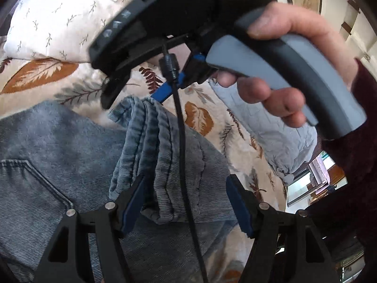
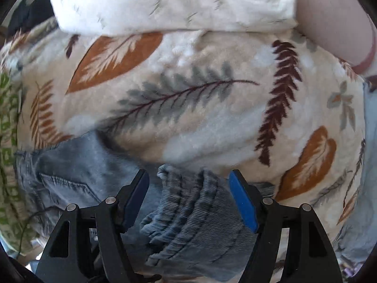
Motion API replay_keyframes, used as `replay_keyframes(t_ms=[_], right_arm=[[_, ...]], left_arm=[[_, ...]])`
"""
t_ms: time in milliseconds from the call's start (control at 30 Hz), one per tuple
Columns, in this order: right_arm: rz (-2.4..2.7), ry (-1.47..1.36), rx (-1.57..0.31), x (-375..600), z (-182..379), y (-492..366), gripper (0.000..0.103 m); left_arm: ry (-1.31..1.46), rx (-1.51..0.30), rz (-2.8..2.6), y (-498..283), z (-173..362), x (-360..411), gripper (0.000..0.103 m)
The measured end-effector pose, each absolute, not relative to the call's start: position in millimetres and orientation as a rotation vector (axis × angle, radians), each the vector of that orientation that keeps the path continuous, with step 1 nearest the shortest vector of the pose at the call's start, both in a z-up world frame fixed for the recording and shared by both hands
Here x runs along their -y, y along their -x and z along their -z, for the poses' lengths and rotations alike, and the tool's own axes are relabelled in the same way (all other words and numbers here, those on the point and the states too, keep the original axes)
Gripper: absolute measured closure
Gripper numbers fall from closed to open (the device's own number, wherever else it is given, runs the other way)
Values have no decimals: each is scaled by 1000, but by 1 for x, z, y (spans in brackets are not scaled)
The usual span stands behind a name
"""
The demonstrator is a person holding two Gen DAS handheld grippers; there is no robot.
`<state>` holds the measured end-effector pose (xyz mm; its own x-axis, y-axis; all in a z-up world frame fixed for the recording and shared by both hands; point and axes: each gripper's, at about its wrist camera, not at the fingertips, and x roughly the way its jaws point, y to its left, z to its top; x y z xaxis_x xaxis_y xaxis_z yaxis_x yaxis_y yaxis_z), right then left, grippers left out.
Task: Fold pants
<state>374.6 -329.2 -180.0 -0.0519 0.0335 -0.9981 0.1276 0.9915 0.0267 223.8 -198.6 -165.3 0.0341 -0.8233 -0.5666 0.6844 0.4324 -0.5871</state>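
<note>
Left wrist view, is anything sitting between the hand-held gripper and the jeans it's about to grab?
Only a thin black cable, which hangs down across the bunched jeans, between the open pads of the left hand-held gripper. It trails from the right hand-held gripper above. Nothing else visible blocks the fabric.

Between the spread fingers of the left gripper (image 1: 186, 200) the gap is filled by the bunched, ribbed hem of the pants (image 1: 162, 155), so nothing else could pass there. A black cable (image 1: 181, 146) hangs straight across that gap, over the cloth. Just ahead, the right gripper (image 1: 132, 94) and the right hand (image 1: 282, 70) on its grey handle block the upper middle of the left wrist view. The right gripper's own gap likewise holds gathered denim. Beyond it the leaf-patterned blanket (image 2: 188, 94) lies bare and open, up to a white pillow (image 2: 169, 2) at the far edge.
</note>
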Motion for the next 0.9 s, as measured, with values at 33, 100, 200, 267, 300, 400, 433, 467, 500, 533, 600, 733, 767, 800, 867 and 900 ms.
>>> replay_keyframes(t_ms=[33,100,200,267,300,400,433,467,500,533,600,733,767,800,867,900], right_arm=[[77,-93,-1638,324,184,-374,33],[77,-26,-1666,315,190,-372,34],[134,-9,-1669,321,194,-369,36],[165,-22,-1673,333,199,-365,39],[166,-37,-1674,338,202,-363,49],[131,-92,-1670,344,207,-354,62],[124,-102,-1663,346,206,-351,63],[109,-122,-1649,347,204,-347,65],[98,-138,-1642,349,202,-345,67],[84,-161,-1630,353,200,-341,68],[46,-199,-1605,358,195,-335,69],[-12,-241,-1583,370,185,-325,71],[-15,-234,-1572,369,183,-322,71],[-17,-234,-1564,370,183,-317,72],[-35,-239,-1546,371,179,-309,72],[-39,-241,-1541,371,177,-305,72]], left_arm=[[149,-999,1151,-223,166,199,32],[123,-962,1126,-218,160,195,34],[171,-906,1139,-216,148,178,33],[177,-897,1130,-220,147,171,32],[177,-903,1122,-223,149,171,32],[167,-959,1123,-231,158,183,32],[156,-968,1142,-231,159,189,32],[133,-970,1157,-230,159,196,32],[112,-969,1165,-229,159,200,32],[106,-962,1171,-229,158,203,32],[101,-963,1186,-229,159,208,32],[64,-998,1180,-224,166,219,33],[65,-979,1184,-220,163,214,33],[72,-953,1182,-217,158,206,33],[110,-888,1160,-210,143,185,32],[118,-869,1149,-209,138,176,32]])
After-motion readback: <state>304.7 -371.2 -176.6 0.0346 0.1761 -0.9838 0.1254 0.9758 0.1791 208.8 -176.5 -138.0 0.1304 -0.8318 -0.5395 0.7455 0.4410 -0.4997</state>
